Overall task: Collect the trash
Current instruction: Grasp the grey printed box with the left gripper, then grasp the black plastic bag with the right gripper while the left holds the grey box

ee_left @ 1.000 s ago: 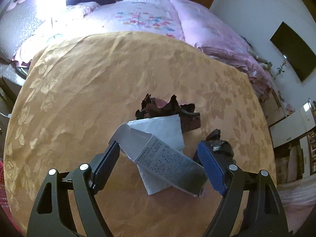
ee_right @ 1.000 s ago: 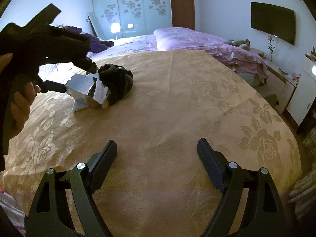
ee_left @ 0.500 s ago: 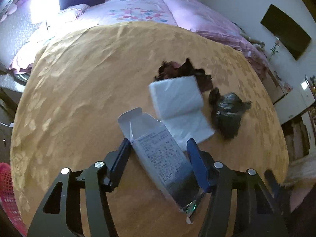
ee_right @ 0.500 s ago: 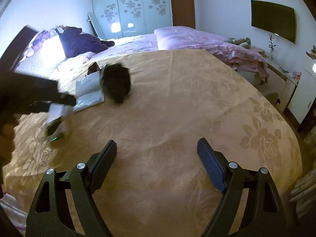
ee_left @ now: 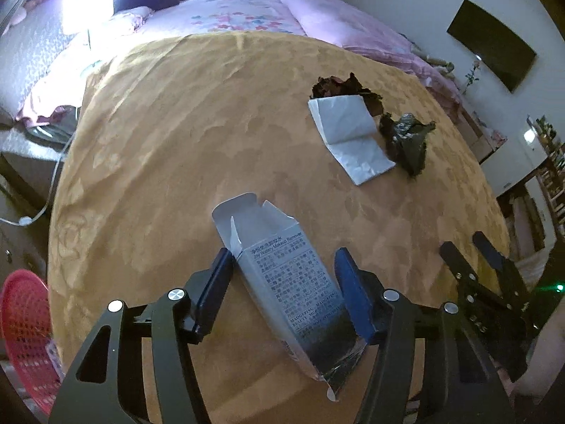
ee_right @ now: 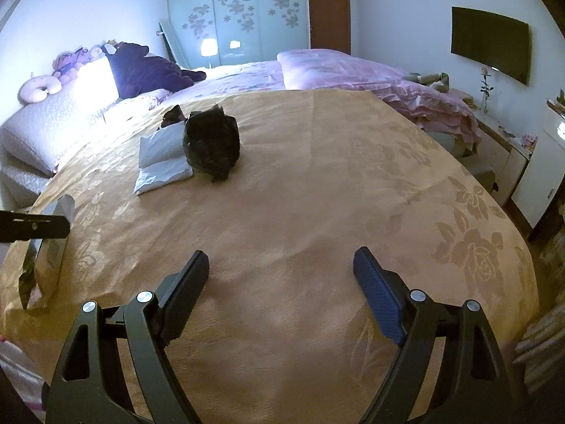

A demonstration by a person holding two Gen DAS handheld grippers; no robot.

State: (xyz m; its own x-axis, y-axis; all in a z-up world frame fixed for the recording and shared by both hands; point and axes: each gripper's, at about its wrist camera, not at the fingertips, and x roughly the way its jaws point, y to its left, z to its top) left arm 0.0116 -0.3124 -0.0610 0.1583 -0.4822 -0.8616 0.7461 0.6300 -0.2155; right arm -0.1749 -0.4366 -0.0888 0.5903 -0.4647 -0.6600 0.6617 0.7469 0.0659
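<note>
My left gripper (ee_left: 282,268) is shut on a flattened silver carton (ee_left: 289,289) printed with text, held above the gold bedspread (ee_left: 176,141). The carton also shows at the left edge of the right wrist view (ee_right: 42,258). On the bedspread lie a white folded tissue (ee_left: 349,141), a dark red crumpled wrapper (ee_left: 346,88) behind it and a black crumpled bag (ee_left: 406,141). The tissue (ee_right: 162,162) and black bag (ee_right: 212,148) show in the right wrist view too. My right gripper (ee_right: 280,275) is open and empty, low over the bedspread.
A red mesh basket (ee_left: 24,335) stands on the floor at the lower left, beside the bed. Pink bedding and pillows (ee_right: 353,70) lie beyond the gold spread. A TV (ee_right: 491,53) hangs on the right wall, over low cabinets (ee_right: 512,155).
My left gripper closed on the carton, lifted it off the trash pile and carried it back and to the left. The right gripper has stayed still.
</note>
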